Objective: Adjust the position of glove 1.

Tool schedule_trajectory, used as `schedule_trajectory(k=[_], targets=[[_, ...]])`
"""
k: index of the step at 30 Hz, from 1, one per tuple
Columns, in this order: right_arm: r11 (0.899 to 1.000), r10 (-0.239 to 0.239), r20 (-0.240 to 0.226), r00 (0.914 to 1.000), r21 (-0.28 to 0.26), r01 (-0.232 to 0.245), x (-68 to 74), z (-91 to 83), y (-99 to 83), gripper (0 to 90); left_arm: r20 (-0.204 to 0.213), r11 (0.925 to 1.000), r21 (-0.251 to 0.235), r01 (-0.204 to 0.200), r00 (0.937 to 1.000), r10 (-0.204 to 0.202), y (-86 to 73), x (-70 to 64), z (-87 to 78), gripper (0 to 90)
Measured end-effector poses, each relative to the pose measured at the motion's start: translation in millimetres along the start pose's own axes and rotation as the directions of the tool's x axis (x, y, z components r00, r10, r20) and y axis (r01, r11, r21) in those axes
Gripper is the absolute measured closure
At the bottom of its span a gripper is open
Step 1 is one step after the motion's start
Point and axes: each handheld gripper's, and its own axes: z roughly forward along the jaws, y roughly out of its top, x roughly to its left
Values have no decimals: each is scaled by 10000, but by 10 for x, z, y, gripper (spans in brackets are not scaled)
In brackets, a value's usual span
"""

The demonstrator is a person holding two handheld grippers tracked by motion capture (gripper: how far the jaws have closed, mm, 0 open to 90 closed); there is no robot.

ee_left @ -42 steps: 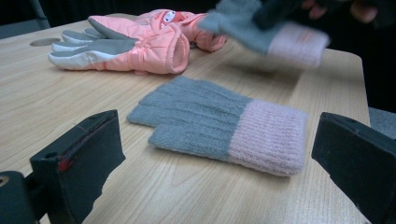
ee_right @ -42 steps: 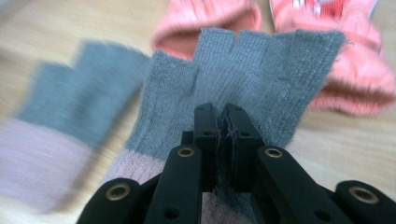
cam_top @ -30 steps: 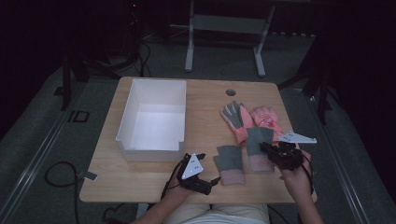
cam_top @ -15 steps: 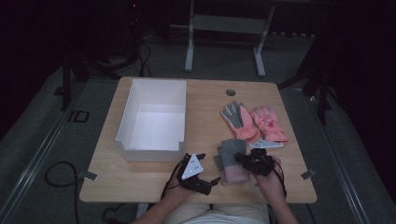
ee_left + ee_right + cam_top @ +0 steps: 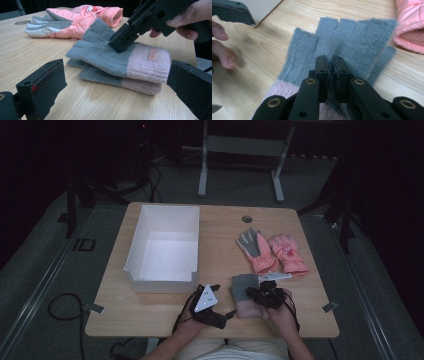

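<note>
Far left on the worktop (image 5: 150,312), the white bin (image 5: 165,247) sits open-topped, well apart from the gloves. Just near of its front wall is my left claw (image 5: 220,316), held low at the near edge, forearm coming in from the bottom; its jaws stand wide apart with nothing between them, and in the left gripper view they frame the glove stack from the side. That hand sits where it was a second ago.

Moving right: the grey-and-pink knit gloves (image 5: 117,62), two fingerless ones stacked, lie flat near the near edge, grey finger ends pointing far, pink cuffs near. There's a small pink tag (image 5: 152,54) sewn on the top cuff, but I can't read any writing on it.

My right claw (image 5: 260,292) is pressed down onto the grey part of the top glove, jaws pinched nearly together with a fold of grey knit caught between them, as the right gripper view shows. A second ago this hand was out to the right with the gloves; now both have come left, just beside my left claw. My right hand (image 5: 280,312) grips the handle from the near side, wrist angled inward.

Farther right and far: the pink padded gloves (image 5: 272,251) lie side by side, one grey palm up, one showing a small cartoon patch. They haven't shifted.
</note>
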Motion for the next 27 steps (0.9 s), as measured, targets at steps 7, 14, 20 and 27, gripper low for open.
schedule_trajectory(k=[7,14,20,27], targets=[[9998,9,-69,10000,186,-8,-42,91,-43,794,2,10000,20,21,10000,-21,1,0,3,15],[9999,-49,-182,9998,121,51,-85,92,-65,597,-54,10000,28,-6,10000,6,2,1,5,16],[9989,-156,-420,9990,-458,137,-199,-96,-67,286,73,9999,-29,-149,9999,149,2,2,6,15],[9869,-261,-861,9959,-1606,120,-464,-365,-101,175,587,9986,347,-387,9976,367,44,-33,56,15]])
